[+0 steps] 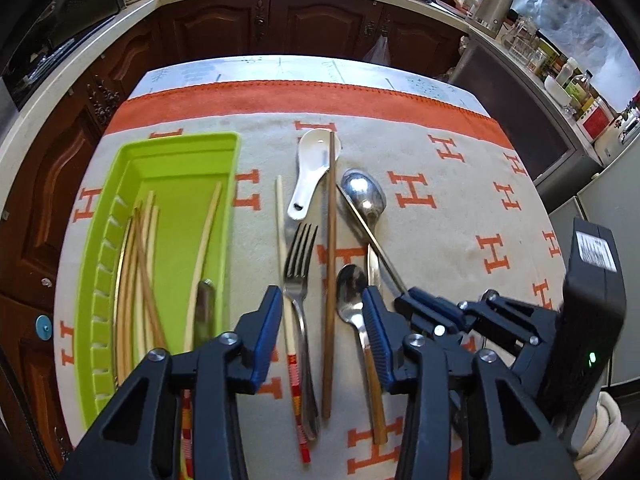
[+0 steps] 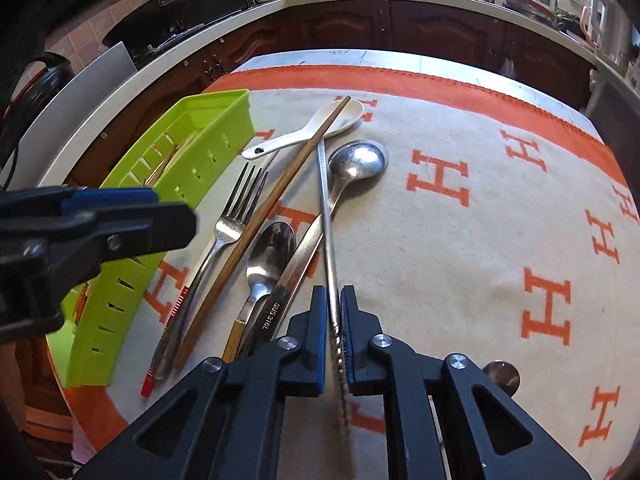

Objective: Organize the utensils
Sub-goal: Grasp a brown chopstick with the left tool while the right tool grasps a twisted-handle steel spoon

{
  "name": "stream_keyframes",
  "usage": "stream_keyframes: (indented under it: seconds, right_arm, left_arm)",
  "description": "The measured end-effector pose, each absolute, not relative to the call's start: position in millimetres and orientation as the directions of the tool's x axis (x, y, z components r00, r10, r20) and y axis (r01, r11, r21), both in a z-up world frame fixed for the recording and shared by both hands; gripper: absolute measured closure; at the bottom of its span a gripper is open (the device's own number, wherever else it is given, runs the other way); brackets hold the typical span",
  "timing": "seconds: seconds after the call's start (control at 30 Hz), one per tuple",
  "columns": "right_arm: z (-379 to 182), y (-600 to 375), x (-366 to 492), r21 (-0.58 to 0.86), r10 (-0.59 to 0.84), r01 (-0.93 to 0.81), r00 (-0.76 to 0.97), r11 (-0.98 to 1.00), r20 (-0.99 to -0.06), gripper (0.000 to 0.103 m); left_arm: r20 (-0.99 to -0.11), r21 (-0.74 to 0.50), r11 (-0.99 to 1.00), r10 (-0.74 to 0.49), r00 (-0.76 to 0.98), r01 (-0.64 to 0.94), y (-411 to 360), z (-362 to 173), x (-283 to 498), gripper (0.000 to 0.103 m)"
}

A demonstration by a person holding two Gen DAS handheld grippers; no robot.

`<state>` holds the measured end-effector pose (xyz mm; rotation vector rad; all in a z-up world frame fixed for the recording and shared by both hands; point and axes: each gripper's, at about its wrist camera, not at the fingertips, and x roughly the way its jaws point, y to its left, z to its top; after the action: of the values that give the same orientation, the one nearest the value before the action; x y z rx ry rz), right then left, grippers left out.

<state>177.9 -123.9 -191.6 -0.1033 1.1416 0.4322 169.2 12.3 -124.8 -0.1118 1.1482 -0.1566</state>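
Right tool [image 2: 334, 320] was pinched tight on a thin silver metal chopstick [image 2: 325, 216], gripping its ridged end; the far end angled up across the handle of the large steel spoon [image 2: 358, 162]. Left tool [image 1: 322, 320] stood part spread, blue pads straddling the steel fork [image 1: 298, 264], the pale chopstick with red-patterned end [image 1: 285, 280] and the brown wooden chopstick [image 1: 330, 264]; no pad pressing on any. Small wooden-handled steel spoon [image 1: 352, 288] lay just beside its right pad. White ceramic soup spoon [image 1: 314, 168] lay beyond, under the brown chopstick's tip. Lime-green plastic tray [image 1: 112, 208] sat left on the desk's cream-and-orange H-patterned cloth [image 1: 460, 216], holding several pale chopsticks [image 1: 136, 264].
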Motion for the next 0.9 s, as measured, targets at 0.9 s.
stream_keyframes:
  seconds: [0.9]
  right_arm:
    - [-158.2,-201.1,150.7,0.475,0.521,-0.214,0.346,0.854,-0.780,0.097]
  left_arm:
    - [-0.929,-0.230,0.973,-0.216,0.301,-0.012,-3.7,-172.3,232.9,0.095]
